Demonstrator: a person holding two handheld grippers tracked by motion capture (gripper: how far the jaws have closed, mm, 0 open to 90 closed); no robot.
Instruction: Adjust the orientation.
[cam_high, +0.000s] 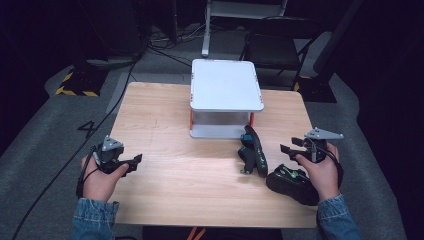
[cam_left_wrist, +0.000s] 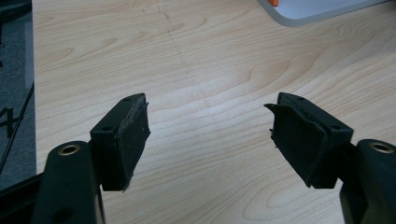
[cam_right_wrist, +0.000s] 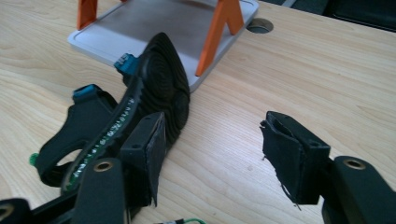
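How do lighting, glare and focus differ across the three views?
High view: table brightly lit, dark surroundings. Left gripper view: soft sheen on the wood, left gripper fingers slightly blurred. Right gripper view: sandal fairly sharp, shelf behind it softer.

- In the right gripper view, the black ridged-sole sandal with teal and green trim (cam_right_wrist: 159, 93) stands on its edge, so its far side is hidden, and the near black jaw covers part of its strap.
- The same view cuts the white two-tier shelf with orange posts (cam_right_wrist: 140, 28) at the top edge; its upper deck is out of frame.
- In the high view, the person's right hand (cam_high: 322, 175) hides part of the second black sandal (cam_high: 290, 184) beneath it.
- In the left gripper view, the shelf's grey base is cut off at the top right corner.
- The pale wooden bench (cam_high: 165, 185) hides an orange object at its near edge; what it is cannot be told.
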